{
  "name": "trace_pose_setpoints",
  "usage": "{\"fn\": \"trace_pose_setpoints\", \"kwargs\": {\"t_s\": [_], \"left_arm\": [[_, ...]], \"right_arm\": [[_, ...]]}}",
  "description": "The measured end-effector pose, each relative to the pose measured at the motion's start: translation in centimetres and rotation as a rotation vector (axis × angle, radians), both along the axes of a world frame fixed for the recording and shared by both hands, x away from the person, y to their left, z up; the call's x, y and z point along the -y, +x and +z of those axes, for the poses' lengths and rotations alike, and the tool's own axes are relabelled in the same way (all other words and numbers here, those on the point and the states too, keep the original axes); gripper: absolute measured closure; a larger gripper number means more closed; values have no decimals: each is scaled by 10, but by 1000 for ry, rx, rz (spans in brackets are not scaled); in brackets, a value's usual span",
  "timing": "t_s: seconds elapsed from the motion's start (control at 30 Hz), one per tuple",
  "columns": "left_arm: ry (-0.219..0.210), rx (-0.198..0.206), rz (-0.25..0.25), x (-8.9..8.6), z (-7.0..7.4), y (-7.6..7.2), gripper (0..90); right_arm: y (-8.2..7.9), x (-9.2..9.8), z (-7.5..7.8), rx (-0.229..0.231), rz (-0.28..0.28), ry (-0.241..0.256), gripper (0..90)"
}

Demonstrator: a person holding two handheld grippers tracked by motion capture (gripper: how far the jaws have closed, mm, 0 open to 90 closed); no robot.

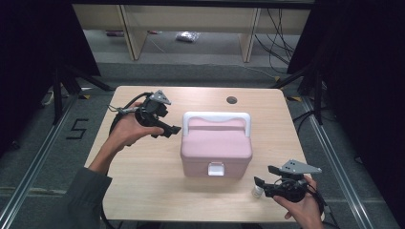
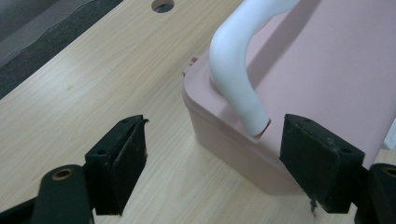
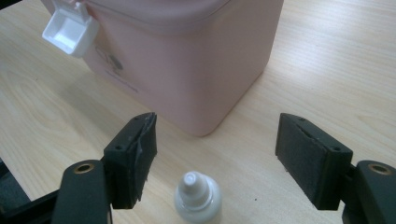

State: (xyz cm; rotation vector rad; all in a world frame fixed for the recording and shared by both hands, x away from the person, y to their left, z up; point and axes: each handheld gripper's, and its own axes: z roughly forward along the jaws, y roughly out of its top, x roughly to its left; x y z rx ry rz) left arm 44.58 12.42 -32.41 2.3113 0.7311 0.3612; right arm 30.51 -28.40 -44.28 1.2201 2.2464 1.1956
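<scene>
Though wide-open right gripper empty, small white bottle perhaps capless, base cut off.

One pink storage box with one white carrying handle and one white front latch; one small white dropper bottle. Two handheld grippers, one left gripper and one right gripper, each with two black jaws, on one wooden table with one round cable hole. Beyond it stand two black tripods.
</scene>
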Motion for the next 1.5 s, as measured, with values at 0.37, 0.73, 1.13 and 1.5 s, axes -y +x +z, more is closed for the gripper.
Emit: {"fn": "trace_pose_setpoints", "kwargs": {"t_s": [0.37,0.73,1.13,1.5], "left_arm": [[60,1,-53,27,18,12,211],[140,-27,-145,55,27,29,223],[214,-77,-220,72,27,42,277],[299,-88,-260,78,27,54,379]], "right_arm": [[8,10,2,28,-16,7,309],[11,23,-2,0,-73,41,318],[23,42,-17,-7,-146,34,324],[26,41,-24,5,-119,3,326]]}}
